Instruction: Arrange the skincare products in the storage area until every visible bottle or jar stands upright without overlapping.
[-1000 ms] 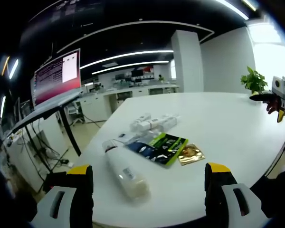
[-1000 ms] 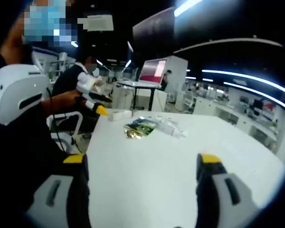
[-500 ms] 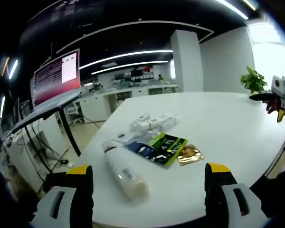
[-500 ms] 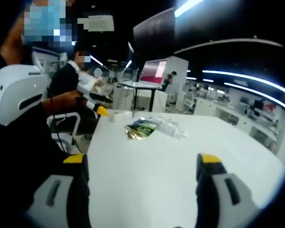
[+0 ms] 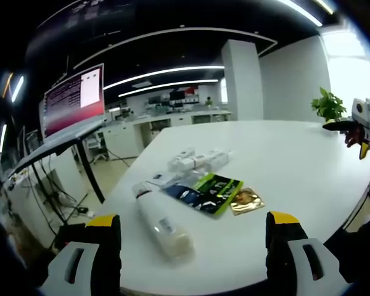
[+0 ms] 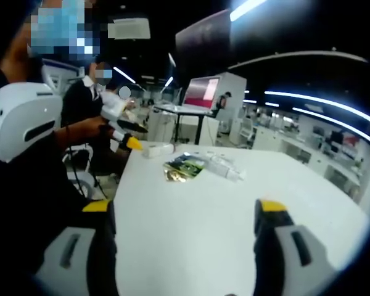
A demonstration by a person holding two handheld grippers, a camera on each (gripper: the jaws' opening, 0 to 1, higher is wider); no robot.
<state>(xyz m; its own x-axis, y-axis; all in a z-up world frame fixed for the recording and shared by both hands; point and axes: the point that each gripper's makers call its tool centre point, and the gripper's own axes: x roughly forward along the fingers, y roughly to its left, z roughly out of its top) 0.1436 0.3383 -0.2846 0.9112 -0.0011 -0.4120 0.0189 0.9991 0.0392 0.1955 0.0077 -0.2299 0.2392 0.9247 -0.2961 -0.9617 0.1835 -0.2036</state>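
Lying flat—white bottle [image 5: 161, 222], cap [image 5: 141, 189] pointing away.

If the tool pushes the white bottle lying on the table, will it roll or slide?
The bottle lies on its side and looks round, so it would probably roll on the smooth table. Its plastic looks slick, so an open tool may slip on it.

Big open-plan office, pretty dim overhead — dark ceiling [image 5: 172, 15] with long white strip lights [image 5: 166, 69] curving across it. A wide white table [image 5: 296, 160] takes up the foreground. Behind it there's a white square pillar [image 5: 242, 80], rows of desks [image 5: 166, 117] further back, and a monitor [image 5: 74, 98] glowing pink on a stand. Bright window [image 5: 351, 68] on one side, potted plant [image 5: 328, 105] near it.
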